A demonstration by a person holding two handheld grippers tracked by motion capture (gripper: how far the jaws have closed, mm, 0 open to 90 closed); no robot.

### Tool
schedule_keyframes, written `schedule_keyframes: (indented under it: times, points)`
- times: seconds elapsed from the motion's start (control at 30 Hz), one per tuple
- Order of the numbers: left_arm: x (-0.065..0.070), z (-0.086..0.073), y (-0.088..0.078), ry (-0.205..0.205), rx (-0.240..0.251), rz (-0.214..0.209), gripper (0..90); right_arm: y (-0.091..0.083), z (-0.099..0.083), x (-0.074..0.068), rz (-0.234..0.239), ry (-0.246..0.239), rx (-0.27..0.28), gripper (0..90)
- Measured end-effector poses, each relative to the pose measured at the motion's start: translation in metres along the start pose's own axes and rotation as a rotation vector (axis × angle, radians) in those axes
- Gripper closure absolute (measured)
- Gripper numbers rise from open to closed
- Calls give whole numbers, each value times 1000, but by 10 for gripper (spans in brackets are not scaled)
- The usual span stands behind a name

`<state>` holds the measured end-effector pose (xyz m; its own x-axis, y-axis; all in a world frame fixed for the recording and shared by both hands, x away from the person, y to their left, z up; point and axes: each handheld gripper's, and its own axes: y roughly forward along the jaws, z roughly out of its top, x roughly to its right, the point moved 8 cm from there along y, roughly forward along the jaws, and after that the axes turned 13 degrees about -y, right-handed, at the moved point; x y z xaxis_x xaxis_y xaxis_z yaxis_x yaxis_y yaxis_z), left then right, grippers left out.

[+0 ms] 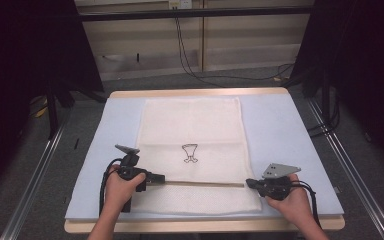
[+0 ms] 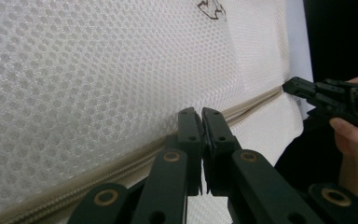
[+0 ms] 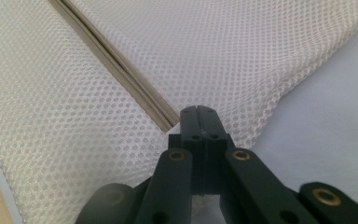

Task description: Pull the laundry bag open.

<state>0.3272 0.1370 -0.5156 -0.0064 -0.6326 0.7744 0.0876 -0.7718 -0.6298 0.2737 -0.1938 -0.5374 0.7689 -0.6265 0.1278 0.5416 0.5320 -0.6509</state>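
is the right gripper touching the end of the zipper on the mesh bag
Touching. The right gripper view shows the right gripper with jaws closed at the zipper end on the mesh bag, no gap visible.

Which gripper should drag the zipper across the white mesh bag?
Probably the left gripper: its shut jaws pinch at the beige zipper, maybe the pull. The right gripper is shut at the zipper's end, anchoring the white mesh bag.
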Motion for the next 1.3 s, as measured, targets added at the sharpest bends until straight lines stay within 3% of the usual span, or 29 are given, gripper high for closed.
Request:
schedule_keyframes:
  times: [0.37, 0.63, 0.8, 1.3]
  points:
    - [-7, 1, -14, 3, 15, -7, 872, 0, 0, 0, -4, -6, 1, 900]
    - [-21, 4, -31, -23, 42, -3, 872, 0, 0, 0, 1, -6, 4, 900]
    - [-29, 4, -39, -15, 51, 2, 872, 0, 0, 0, 0, -5, 4, 900]
    - [-57, 8, -73, -74, 115, 16, 872, 0, 0, 0, 1, -1, 5, 900]
